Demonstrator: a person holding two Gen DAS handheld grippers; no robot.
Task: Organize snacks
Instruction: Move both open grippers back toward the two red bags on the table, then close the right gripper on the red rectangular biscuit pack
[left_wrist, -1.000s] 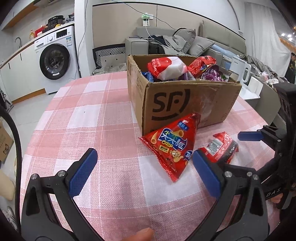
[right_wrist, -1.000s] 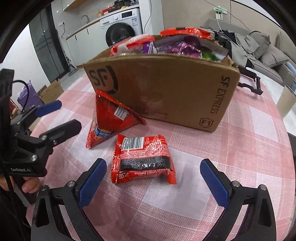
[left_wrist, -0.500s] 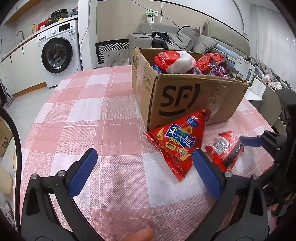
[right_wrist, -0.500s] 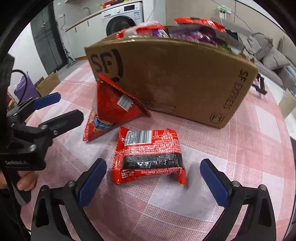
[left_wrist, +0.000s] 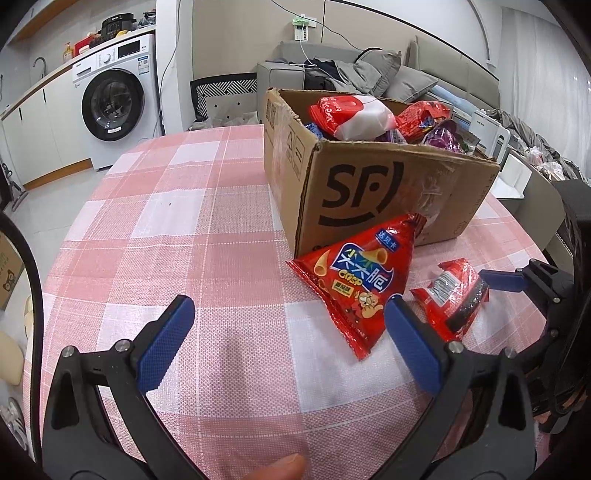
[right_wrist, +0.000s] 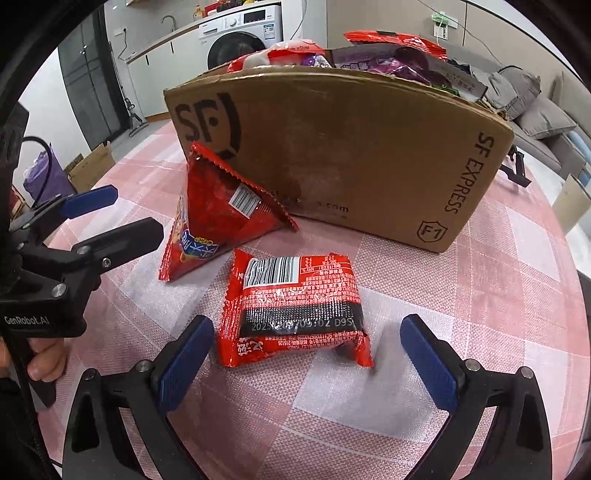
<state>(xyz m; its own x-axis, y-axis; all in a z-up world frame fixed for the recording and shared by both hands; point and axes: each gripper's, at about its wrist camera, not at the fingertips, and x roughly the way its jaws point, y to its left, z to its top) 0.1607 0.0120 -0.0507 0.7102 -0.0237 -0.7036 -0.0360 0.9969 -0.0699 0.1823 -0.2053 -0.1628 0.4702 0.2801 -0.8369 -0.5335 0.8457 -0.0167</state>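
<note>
The right tool (right_wrist: 306, 354) is hanging wide open around the flat red packet (right_wrist: 295, 306) lying on the tabletop (right_wrist: 480, 295) near the box (right_wrist: 351, 147). Lower it, then be pinching the packet's sides squarely. The left tool (left_wrist: 288, 343), also wide, is holding nothing beside the triangular bag (left_wrist: 354, 284).

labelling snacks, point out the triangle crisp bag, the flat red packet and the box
triangle crisp bag (left_wrist: 364, 280), left wrist view, printed front
flat red packet (right_wrist: 295, 302), right wrist view, back panel
box (right_wrist: 351, 147), right wrist view, long side wall
</note>
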